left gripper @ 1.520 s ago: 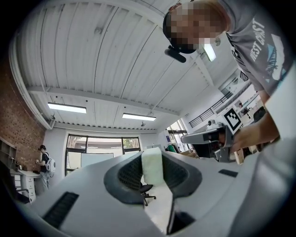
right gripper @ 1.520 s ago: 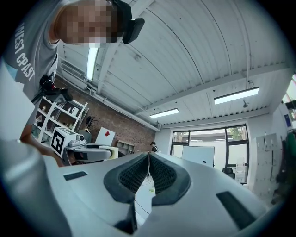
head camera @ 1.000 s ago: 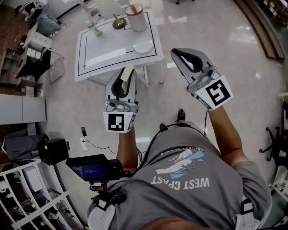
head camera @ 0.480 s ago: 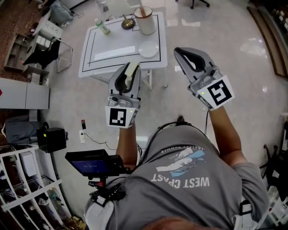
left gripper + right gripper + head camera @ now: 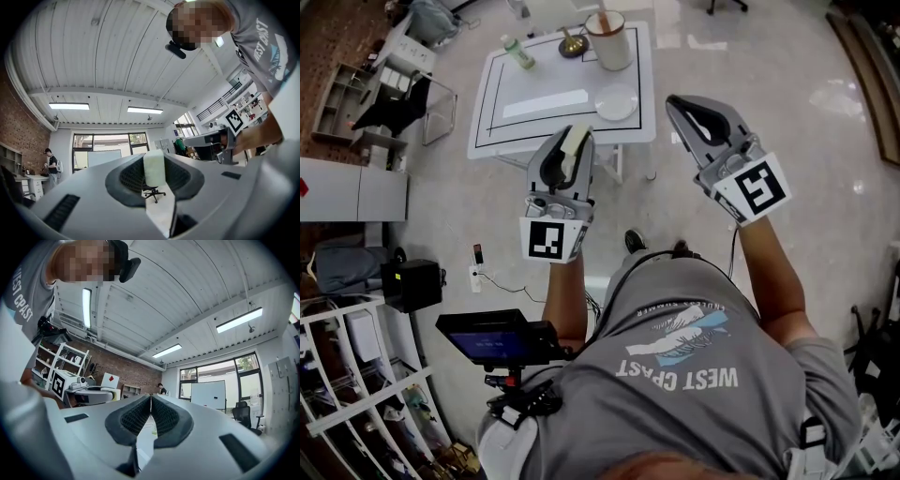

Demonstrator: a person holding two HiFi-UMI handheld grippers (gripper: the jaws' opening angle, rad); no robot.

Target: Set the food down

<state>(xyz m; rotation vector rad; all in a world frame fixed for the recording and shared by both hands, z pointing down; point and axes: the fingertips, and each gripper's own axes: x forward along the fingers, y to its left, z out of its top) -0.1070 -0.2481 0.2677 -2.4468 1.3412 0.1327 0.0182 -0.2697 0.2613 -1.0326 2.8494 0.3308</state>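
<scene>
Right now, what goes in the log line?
left gripper: shut on food block | right gripper: shut, empty | table: ahead

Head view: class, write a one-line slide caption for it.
Person stands before a white table, left gripper shut on a pale food block, right gripper shut and empty.

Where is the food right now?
The food is pinched in the left gripper, at the head view's left, just short of the white table.

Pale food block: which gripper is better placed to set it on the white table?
Left: the left gripper clamps the pale food block and faces the white table; the right gripper is shut, empty.
</scene>
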